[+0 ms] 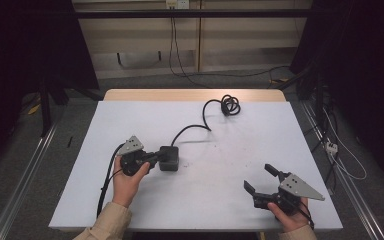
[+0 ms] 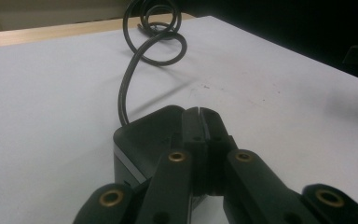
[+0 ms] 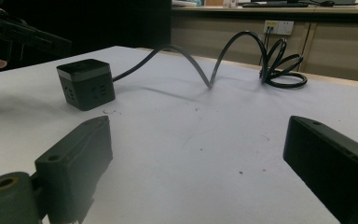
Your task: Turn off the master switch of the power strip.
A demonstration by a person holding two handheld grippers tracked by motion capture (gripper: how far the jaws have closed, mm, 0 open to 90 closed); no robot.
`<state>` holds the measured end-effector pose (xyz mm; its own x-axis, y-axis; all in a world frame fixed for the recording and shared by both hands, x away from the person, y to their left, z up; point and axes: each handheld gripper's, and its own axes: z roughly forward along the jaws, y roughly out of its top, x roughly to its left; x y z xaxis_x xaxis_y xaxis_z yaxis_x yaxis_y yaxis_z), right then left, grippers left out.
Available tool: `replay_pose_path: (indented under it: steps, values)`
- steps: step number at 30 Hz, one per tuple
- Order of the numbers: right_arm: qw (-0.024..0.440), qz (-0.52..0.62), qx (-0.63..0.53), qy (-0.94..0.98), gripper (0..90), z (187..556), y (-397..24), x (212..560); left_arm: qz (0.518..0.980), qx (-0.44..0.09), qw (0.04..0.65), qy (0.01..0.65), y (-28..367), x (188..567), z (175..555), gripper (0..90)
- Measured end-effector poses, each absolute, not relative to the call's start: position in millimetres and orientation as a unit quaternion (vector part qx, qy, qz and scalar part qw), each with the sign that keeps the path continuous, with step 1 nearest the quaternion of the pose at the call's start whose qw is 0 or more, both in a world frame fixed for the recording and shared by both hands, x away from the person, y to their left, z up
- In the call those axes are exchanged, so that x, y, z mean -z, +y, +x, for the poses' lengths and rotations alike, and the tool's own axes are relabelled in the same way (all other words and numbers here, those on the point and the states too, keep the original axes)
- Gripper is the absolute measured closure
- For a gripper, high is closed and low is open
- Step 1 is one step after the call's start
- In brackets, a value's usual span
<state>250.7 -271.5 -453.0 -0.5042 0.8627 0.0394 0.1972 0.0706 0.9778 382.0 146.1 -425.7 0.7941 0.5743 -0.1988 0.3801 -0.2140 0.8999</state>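
Note:
A black cube-shaped power socket point(image 1: 170, 158) sits left of the middle of the white table top point(image 1: 260, 130). Its black cable point(image 1: 192, 128) runs back to a loose coil point(image 1: 230, 105) near the far edge. My left gripper point(image 1: 157, 158) is shut, with nothing between its jaws. In the left gripper view its closed tips point(image 2: 199, 113) lie over the top of the socket cube point(image 2: 142, 135), with the coil point(image 2: 156, 32) beyond. My right gripper point(image 1: 259, 177) stands open near the front right, its jaws wide point(image 3: 196, 140) and pointing across the table toward the cube point(image 3: 86, 84).
A wooden strip point(image 1: 195, 94) borders the table's far edge. Metal rails point(image 1: 25, 175) run along the floor on both sides, and loose cables point(image 1: 337, 150) lie on the floor at the right. A wall socket point(image 3: 278, 27) sits behind the table.

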Motion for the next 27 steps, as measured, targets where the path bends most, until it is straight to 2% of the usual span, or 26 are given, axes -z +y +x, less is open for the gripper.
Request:
replay_pose_path:
  steps: [27]
  values:
    - [0.301,0.396,-0.554,0.668,7.5,250.8,-271.6,453.2,0.783,-0.095,0.532,0.308,140.6,430.1,385.4,90.0]
